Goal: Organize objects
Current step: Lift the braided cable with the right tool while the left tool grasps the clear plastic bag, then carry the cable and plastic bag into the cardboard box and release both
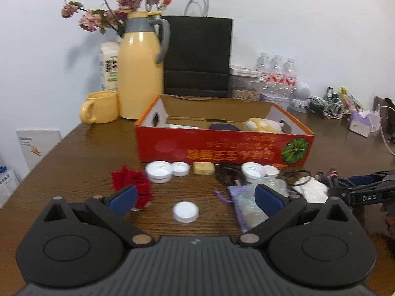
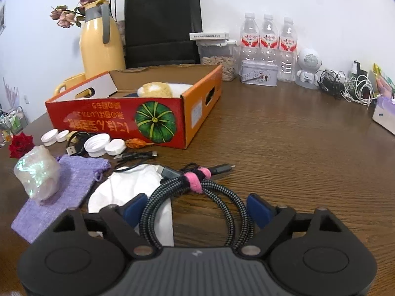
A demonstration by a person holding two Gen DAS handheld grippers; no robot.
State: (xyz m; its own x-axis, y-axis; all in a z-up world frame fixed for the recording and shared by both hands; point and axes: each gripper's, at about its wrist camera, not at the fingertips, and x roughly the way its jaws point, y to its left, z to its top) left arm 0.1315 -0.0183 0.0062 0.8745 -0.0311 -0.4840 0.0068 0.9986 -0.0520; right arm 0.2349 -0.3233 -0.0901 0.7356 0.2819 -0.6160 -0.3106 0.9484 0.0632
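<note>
My left gripper (image 1: 195, 201) is open low over the brown table, with a white cap (image 1: 185, 211) lying between its blue pads. A red rose (image 1: 133, 185) sits by its left pad and a purple pouch (image 1: 240, 207) by the right one. My right gripper (image 2: 197, 209) is open around a coiled braided cable (image 2: 172, 187) tied with a pink strap. The coil lies flat on the table, its sides close to both pads. The red and orange box (image 2: 118, 118) stands behind, holding a plush toy (image 2: 155, 90). The right gripper (image 1: 365, 190) also shows at the right edge of the left wrist view.
More white caps (image 1: 158, 171), a yellow block (image 1: 203, 168), a black USB cable (image 2: 76, 143) and a white sheet (image 2: 128, 190) lie before the box. A yellow jug (image 1: 140, 74), mug (image 1: 101, 109), black bag (image 2: 160, 24), water bottles (image 2: 269, 39) and a tin (image 2: 259, 74) line the wall.
</note>
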